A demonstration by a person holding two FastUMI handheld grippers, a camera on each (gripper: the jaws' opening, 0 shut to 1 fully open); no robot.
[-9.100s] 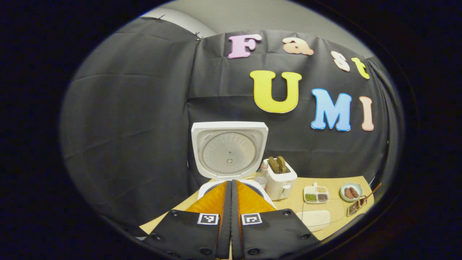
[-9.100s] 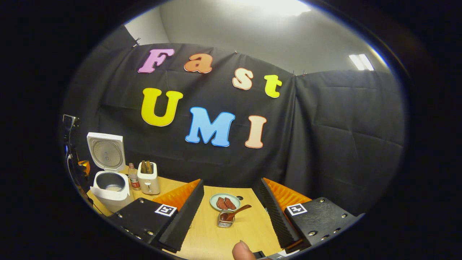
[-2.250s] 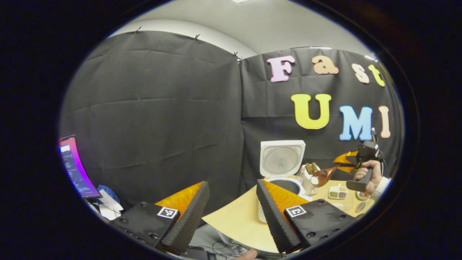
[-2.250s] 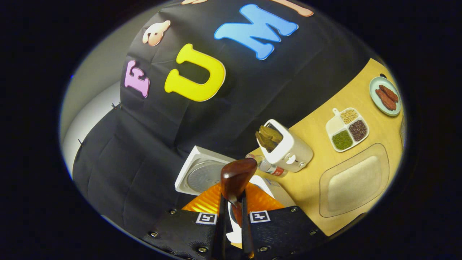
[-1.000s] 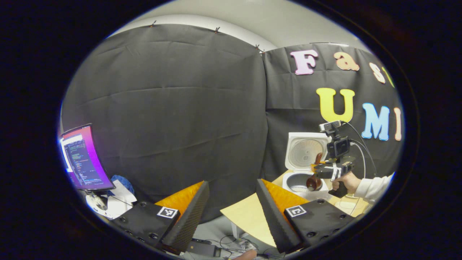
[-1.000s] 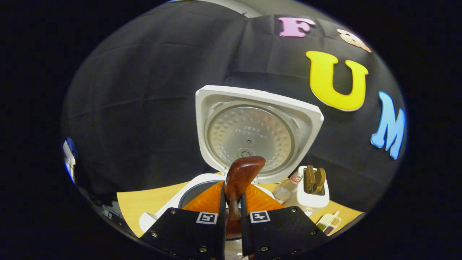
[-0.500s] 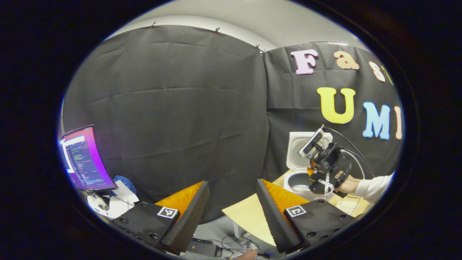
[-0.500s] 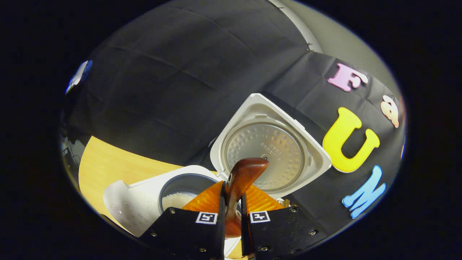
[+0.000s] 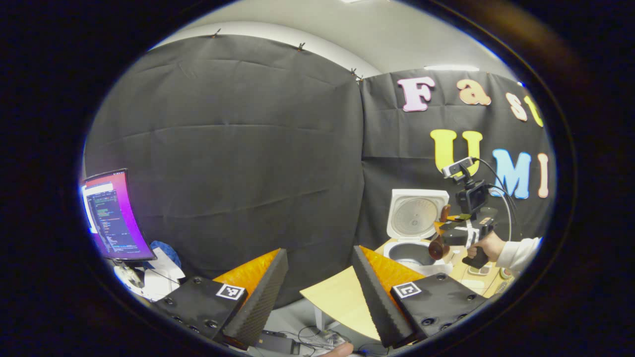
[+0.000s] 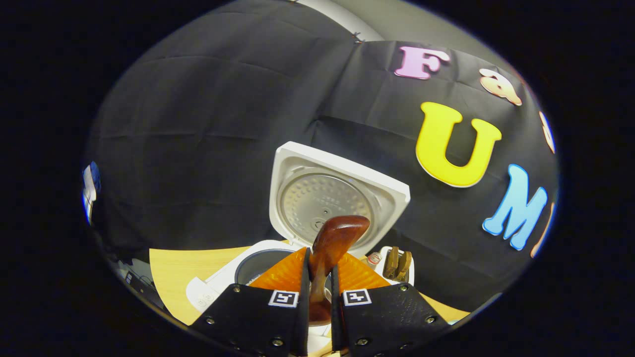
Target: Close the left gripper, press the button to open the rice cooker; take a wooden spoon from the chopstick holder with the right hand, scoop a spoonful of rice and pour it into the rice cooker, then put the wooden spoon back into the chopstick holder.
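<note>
Half a second ago the right gripper [image 10: 317, 277] was rolled over, its view tipped so the rice cooker [image 10: 233, 282] leaned toward 2 o'clock; now it has levelled, and the open lid [image 10: 337, 193] stands nearly upright at 12 o'clock above the fingers. In the left gripper view the same change shows: the far gripper [image 9: 449, 238], held by a hand [image 9: 488, 246] in a white sleeve [image 9: 518, 250], was tilted over the pot and now sits roughly level at 3 o'clock beside the cooker [image 9: 414, 250].

Counted: one rice cooker with one raised lid, one wooden spoon [image 10: 332, 243], one white toaster [image 10: 397, 267] holding two brown slices, one small bottle [image 10: 373, 259] beside it, one screen [image 9: 111, 215] at 9 o'clock in the left gripper view, one wooden table [image 9: 342, 302].

The right gripper's fingers are narrow, clamped on the spoon's handle. The spoon's long axis runs forward along the fingers, bowl end toward 12 o'clock and slightly 1 o'clock, in front of the lid and above the open pot. Whether the bowl holds rice I cannot tell.

The left gripper [image 9: 317, 282] is spread wide, holding nothing, its fingers framing the table's near corner.
</note>
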